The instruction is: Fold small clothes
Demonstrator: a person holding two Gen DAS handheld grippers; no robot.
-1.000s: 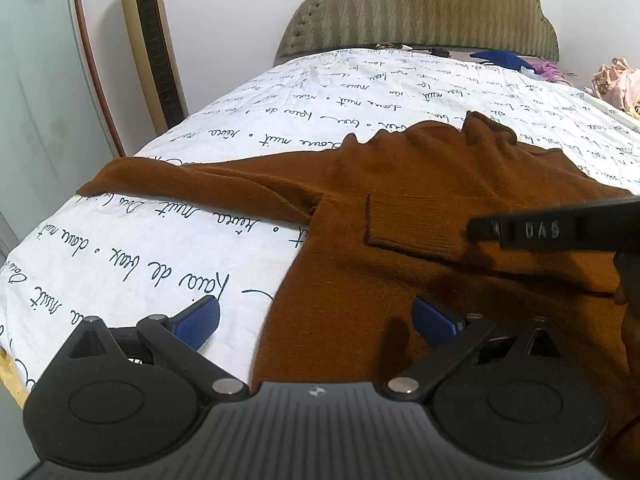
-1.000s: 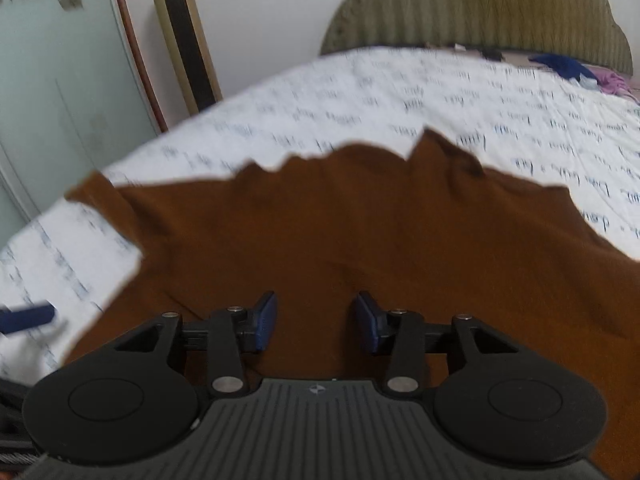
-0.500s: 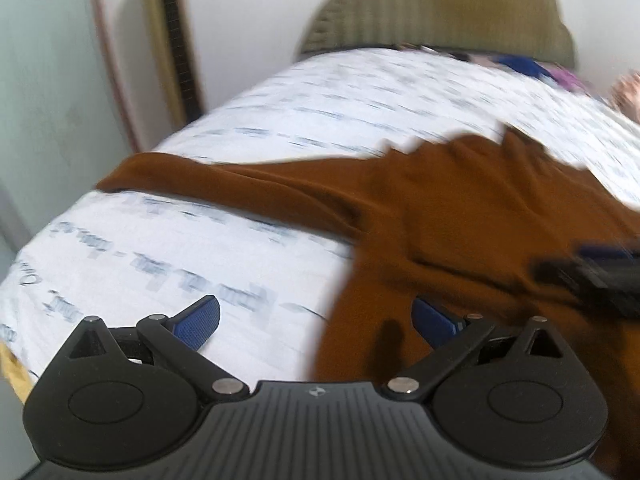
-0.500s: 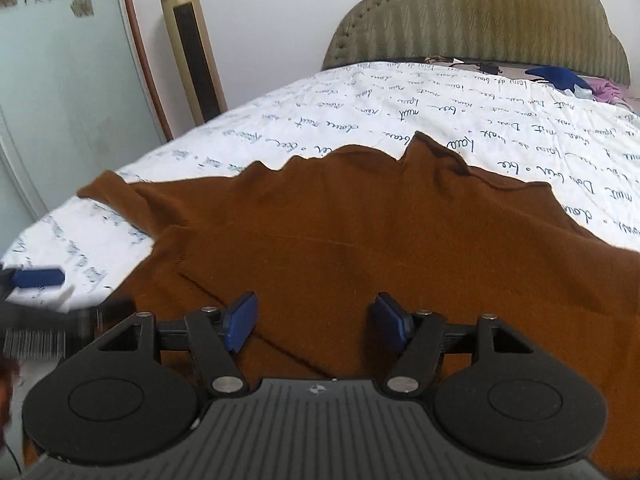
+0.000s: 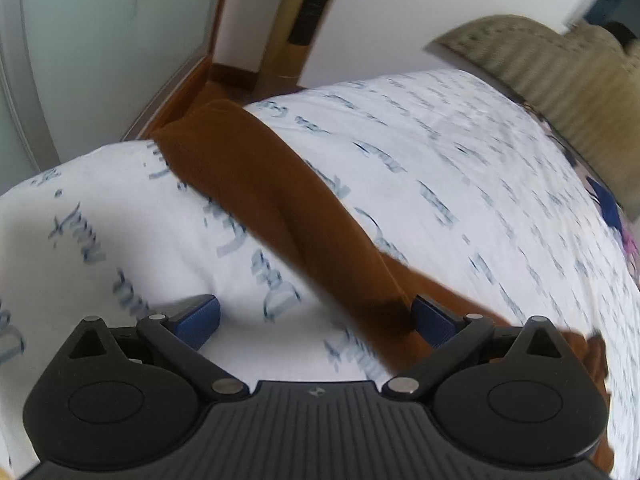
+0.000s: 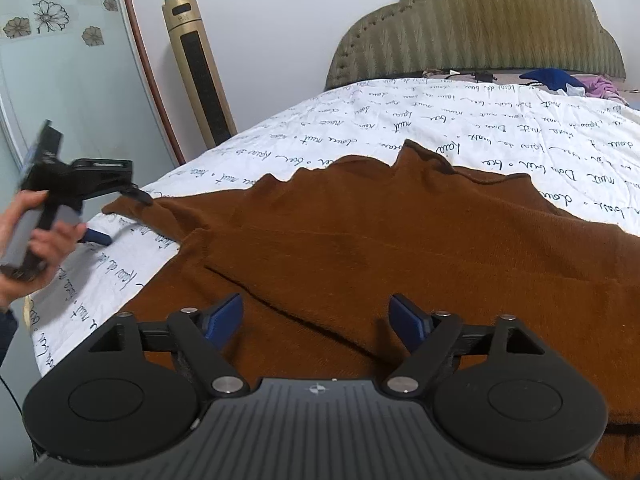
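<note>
Right gripper (image 6: 316, 318): fingers (image 6: 224, 316) apart and opening, nothing between them. It hangs over the near part of the sweater (image 6: 400, 248), pads clear of the fabric.

The sweater is brown knit, lying flat on the bed (image 6: 400, 120), collar toward the headboard (image 6: 476, 20). A fold line runs diagonally across the body just ahead of the right gripper. One sleeve (image 6: 160, 212) stretches out to the left, toward the bed's edge.

Left gripper (image 5: 316, 320): fingers (image 5: 200, 316) wide apart, nothing clamped. In the left wrist view, which is tilted and blurred, the sleeve (image 5: 280, 208) runs diagonally from the bed's far edge down to the right finger. That finger sits over the sleeve; whether it touches I cannot tell. The left finger is over bare sheet.

From the right wrist view, the left gripper (image 6: 116, 216) sits at the left edge of the bed, held in a hand (image 6: 36, 236), one blue finger tip just beside the sleeve end.

Farther back: a gold tower fan (image 6: 200, 76) stands against the wall, left of the bed. Blue and pink clothes (image 6: 560, 80) are piled near the headboard.
</note>
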